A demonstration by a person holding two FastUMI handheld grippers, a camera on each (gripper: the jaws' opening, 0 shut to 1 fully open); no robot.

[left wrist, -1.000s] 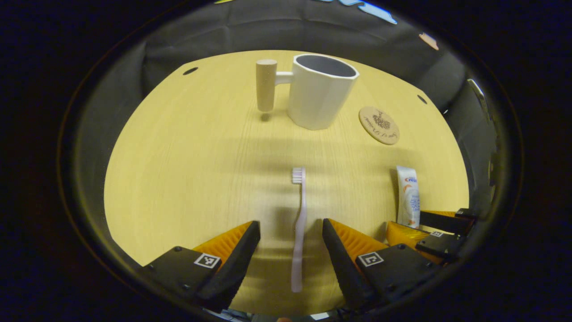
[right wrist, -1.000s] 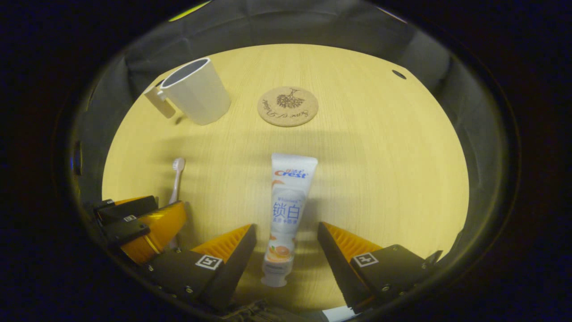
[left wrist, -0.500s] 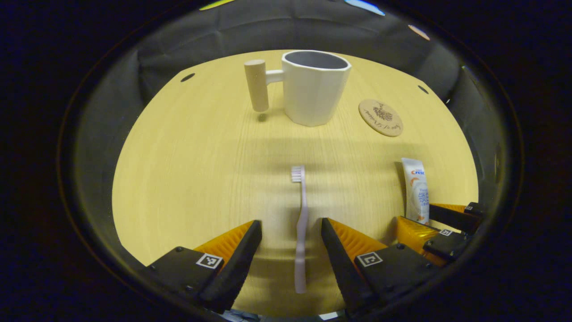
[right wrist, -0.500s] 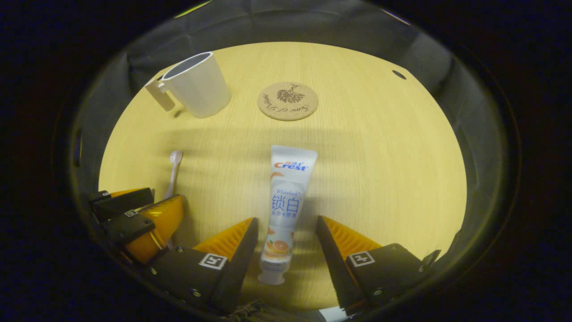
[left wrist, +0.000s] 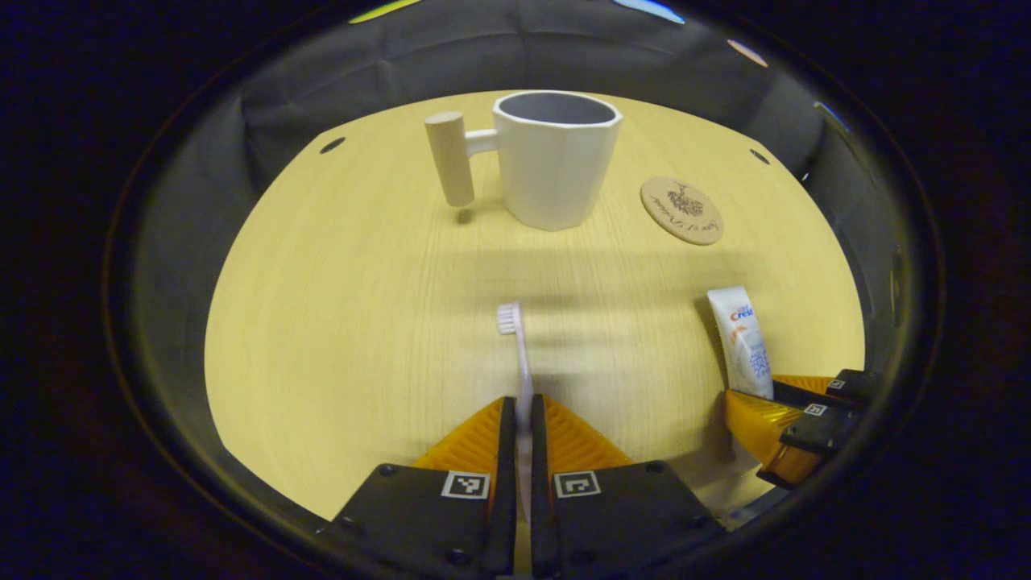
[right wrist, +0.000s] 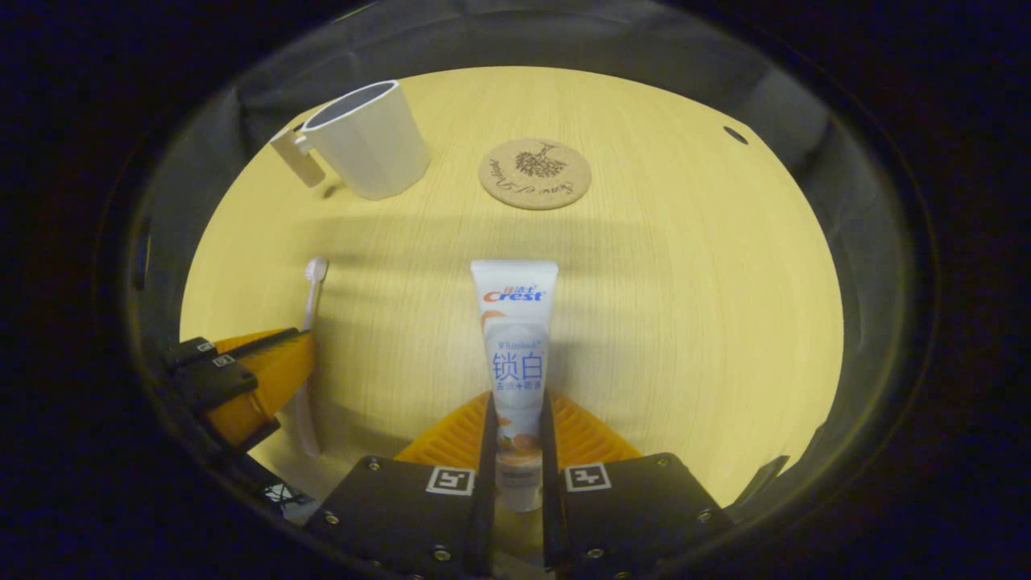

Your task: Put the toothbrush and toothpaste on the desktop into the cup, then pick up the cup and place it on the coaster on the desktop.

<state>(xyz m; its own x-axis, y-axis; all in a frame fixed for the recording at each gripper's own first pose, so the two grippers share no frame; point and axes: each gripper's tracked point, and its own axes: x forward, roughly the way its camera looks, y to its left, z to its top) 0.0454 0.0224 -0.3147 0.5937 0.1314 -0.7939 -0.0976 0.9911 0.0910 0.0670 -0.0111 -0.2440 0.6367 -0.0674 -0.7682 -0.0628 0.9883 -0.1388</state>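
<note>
the toothbrush [left wrist: 519, 362] lies near the table's front edge with its bristle end toward the far edge, and the left gripper [left wrist: 522, 451] has both fingers pressed against its handle, so it is clamped on it. in the right gripper view the same brush [right wrist: 309, 322] shows near the table's left edge with that gripper [right wrist: 242, 379] around its handle. the toothpaste [right wrist: 515, 346] lies just to the right of the brush along the front edge, crimped end toward the far edge and cap toward the front, and the right gripper [right wrist: 515, 451] is squeezed on its lower body near the cap. in the left gripper view the tube [left wrist: 741, 338] sits by the right edge with the right gripper [left wrist: 793, 407] at its lower end.

the cup [left wrist: 552, 157] stands upright and empty toward the far edge, its peg-like handle [left wrist: 449, 157] pointing toward the left edge. the coaster [left wrist: 681, 209] lies flat just to the cup's right, bare, apart from the cup. the table [left wrist: 338, 322] carries nothing else that i can make out.

as i judge it, the task is at its first stage: both items are gripped, though i cannot tell if they are off the table, and neither is in the cup. left to do: carry both to the cup, drop them in, then move the cup onto the coaster.
</note>
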